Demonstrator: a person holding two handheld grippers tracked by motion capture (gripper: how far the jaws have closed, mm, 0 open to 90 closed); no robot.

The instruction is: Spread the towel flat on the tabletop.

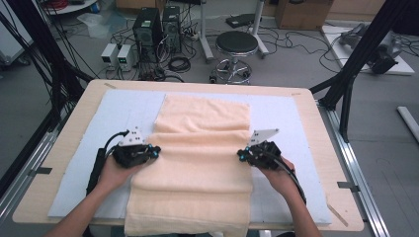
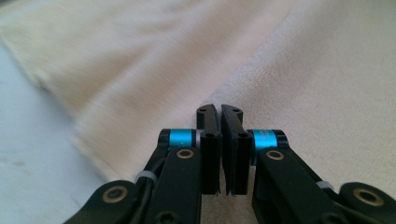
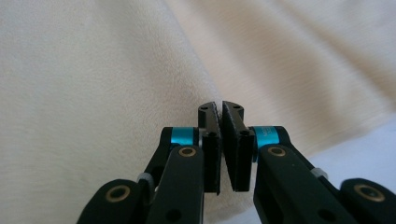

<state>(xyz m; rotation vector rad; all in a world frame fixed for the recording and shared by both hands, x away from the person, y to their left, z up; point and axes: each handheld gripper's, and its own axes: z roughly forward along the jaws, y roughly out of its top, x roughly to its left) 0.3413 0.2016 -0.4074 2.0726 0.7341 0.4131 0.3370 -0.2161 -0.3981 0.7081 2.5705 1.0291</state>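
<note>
High view showed the left gripper [image 1: 157, 153] and right gripper [image 1: 240, 156] closed at opposite side edges of the towel [image 1: 197, 163], each apparently pinching a fold. That towel lay lengthwise down the table's [image 1: 64, 143] middle, its near end hanging over the front edge, directly between both hands.

The towel [image 1: 197, 163] runs past the bottom edge of the high view, cutting off its near end. In the left gripper view, the towel's far fold at upper left is blurred. Whether cloth sits between the closed jaws cannot be told.
</note>
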